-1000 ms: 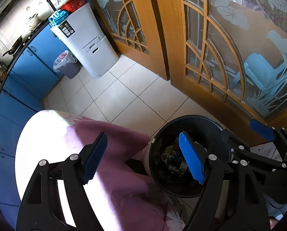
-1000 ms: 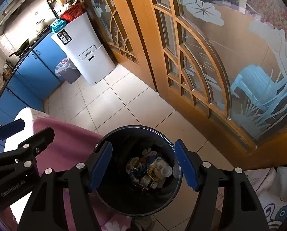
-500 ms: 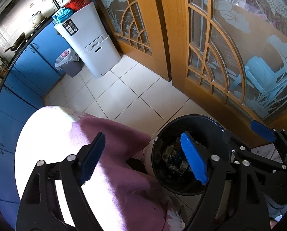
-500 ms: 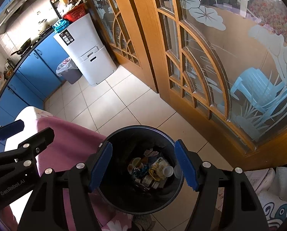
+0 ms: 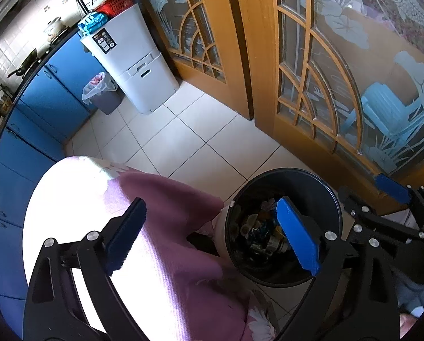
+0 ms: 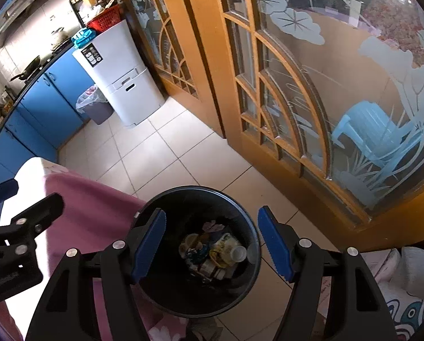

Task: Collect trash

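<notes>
Hovering above the black bin point(image 6: 248, 227) of trash point(image 6: 214, 251), the right tongs point(image 6: 212, 243) gape empty; the left tongs point(image 5: 212, 231), empty, have just been spreading over the pink cloth point(image 5: 169, 207).

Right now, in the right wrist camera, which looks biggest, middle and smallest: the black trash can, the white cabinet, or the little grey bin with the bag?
1. Black trash can, though it is nearest, so that helps.
2. White cabinet.
3. Grey bin, clearly smallest.
</notes>
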The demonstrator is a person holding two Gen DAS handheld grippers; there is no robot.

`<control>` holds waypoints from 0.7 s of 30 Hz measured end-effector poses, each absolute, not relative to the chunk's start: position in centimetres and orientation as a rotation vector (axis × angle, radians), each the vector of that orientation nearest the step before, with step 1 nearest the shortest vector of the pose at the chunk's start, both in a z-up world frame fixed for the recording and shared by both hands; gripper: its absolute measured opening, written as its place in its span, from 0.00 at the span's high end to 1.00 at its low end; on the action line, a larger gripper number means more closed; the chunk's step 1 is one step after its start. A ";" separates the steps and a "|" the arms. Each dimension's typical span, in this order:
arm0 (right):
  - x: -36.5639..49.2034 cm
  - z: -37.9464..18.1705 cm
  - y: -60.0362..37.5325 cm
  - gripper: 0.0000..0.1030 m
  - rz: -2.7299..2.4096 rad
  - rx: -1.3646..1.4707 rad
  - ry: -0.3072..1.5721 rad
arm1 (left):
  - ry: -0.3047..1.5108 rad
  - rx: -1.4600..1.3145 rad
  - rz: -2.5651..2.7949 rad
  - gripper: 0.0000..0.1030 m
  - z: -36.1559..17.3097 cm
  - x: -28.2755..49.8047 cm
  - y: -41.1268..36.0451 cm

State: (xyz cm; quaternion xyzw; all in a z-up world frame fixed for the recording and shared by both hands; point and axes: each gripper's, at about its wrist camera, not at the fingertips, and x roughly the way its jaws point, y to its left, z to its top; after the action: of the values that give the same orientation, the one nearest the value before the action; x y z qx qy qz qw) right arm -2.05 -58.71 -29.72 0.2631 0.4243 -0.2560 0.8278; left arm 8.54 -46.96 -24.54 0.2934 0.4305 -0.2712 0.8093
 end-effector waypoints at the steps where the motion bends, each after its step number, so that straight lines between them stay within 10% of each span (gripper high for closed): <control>1: -2.2 -29.8 -58.8 0.36 -0.548 0.559 0.902 | 0.920 0.628 -0.582 0.11 -24.5 8.4 -47.0; 21: -2.9 -29.9 -58.8 0.36 -0.565 0.558 0.904 | 0.906 0.645 -0.608 0.08 -24.1 7.5 -46.9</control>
State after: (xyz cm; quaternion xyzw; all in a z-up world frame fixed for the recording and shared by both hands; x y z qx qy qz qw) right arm -2.88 -58.83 -29.89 0.2626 0.4254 -0.2657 0.8243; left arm 7.53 -46.90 -24.06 0.3012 0.4234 -0.2843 0.8057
